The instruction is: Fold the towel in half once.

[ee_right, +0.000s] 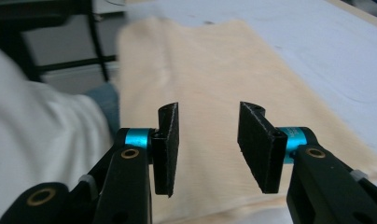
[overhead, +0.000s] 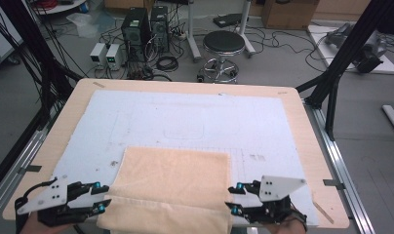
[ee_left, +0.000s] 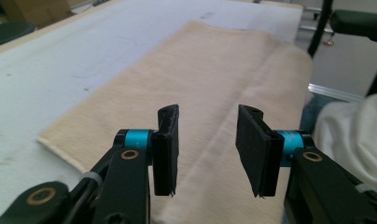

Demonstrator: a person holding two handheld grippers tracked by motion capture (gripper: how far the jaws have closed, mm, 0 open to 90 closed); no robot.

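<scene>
now left hand-held gripper (ee_left: pixel 207 149) and right hand-held gripper (ee_right: pixel 208 149) part open, empty, over folded cream cloth (overhead: pixel 173 187)

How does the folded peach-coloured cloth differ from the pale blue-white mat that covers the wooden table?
The folded peach-coloured cloth is warm-toned and small; the pale blue-white mat is cool-toned and spans most of the wooden table. The cloth is doubled over with a fold ridge and hangs past the near edge; the mat lies in one flat layer. Both are roughly rectangular.
</scene>
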